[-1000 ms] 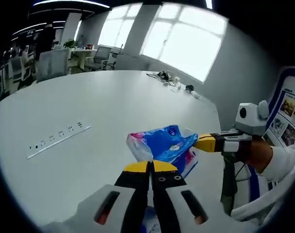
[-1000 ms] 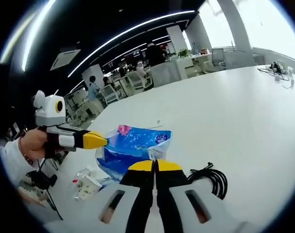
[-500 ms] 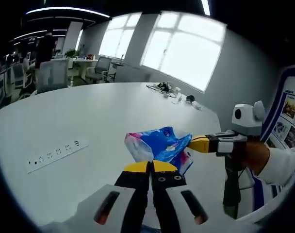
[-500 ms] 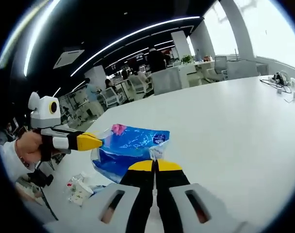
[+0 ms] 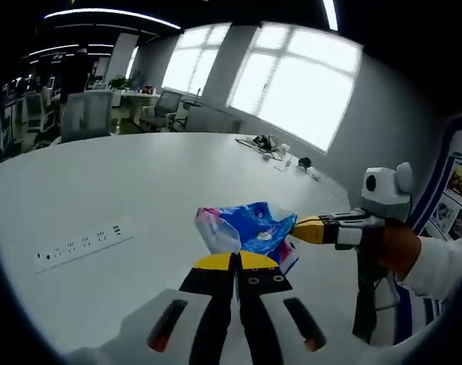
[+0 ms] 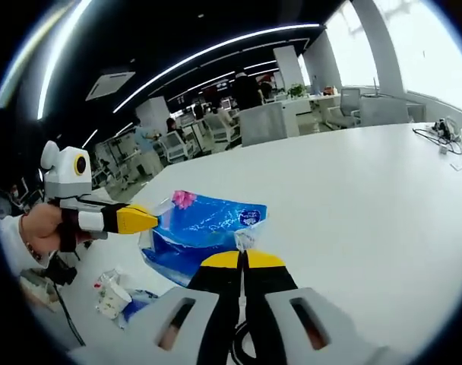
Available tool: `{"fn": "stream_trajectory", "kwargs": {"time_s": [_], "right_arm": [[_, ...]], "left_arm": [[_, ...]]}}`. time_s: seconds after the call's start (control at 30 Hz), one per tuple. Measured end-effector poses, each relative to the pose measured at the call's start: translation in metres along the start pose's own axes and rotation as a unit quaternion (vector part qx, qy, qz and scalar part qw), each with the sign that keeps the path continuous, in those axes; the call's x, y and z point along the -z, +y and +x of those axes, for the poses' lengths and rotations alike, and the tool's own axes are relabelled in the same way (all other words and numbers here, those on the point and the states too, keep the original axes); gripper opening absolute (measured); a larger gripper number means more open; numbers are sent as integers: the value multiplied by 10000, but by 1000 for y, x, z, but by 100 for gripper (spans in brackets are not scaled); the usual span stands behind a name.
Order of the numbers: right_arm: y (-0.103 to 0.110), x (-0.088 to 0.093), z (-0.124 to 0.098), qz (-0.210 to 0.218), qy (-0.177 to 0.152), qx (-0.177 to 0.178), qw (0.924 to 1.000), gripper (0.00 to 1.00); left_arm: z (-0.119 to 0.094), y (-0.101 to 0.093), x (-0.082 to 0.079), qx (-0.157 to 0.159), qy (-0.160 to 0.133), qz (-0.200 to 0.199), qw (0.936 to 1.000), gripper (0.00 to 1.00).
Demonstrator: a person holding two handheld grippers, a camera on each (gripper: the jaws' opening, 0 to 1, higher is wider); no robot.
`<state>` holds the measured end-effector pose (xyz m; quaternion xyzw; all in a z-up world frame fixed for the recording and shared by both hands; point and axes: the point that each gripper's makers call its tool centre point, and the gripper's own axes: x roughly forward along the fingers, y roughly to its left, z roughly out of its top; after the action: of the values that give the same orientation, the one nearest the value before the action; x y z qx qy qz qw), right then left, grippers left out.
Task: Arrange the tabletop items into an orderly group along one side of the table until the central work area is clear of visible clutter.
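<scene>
A blue tissue pack (image 5: 250, 226) with a pink corner hangs stretched between both grippers above the white table (image 5: 140, 182). My left gripper (image 5: 235, 261) is shut on the pack's near corner. The right gripper (image 5: 295, 230) comes in from the right with its yellow tips pinching the pack's far end. In the right gripper view the same pack (image 6: 204, 232) sits just ahead of my right gripper (image 6: 244, 258), which is shut on its edge. The left gripper (image 6: 155, 220) holds the pack's pink end there, with a hand behind it.
A white power strip (image 5: 77, 245) lies on the table to the left. Cables and small devices (image 5: 273, 144) sit at the far edge. A crumpled packet (image 6: 109, 293) lies at the table edge, and a black cable (image 6: 237, 338) shows under my right gripper. Office chairs (image 6: 261, 122) stand beyond.
Both grippers have risen a little with the pack still held between them. The black cable has slid down under the right gripper in its view.
</scene>
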<state>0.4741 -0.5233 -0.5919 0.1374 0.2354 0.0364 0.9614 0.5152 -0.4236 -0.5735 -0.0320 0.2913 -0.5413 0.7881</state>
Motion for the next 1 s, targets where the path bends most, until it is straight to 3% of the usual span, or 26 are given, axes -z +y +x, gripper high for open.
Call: {"fn": "stream_trajectory", "kwargs": {"time_s": [0.27, 0.7, 1.0], "right_arm": [[-23, 9, 21, -198, 206, 41, 9996, 0], [-62, 45, 48, -111, 518, 207, 9984, 0], [-74, 65, 67, -180, 691, 257, 9971, 0]], "left_arm": [[29, 11, 11, -126, 31, -80, 9999, 0], [76, 26, 48, -86, 372, -425, 9984, 0], [104, 42, 73, -133, 602, -572, 9965, 0]]}}
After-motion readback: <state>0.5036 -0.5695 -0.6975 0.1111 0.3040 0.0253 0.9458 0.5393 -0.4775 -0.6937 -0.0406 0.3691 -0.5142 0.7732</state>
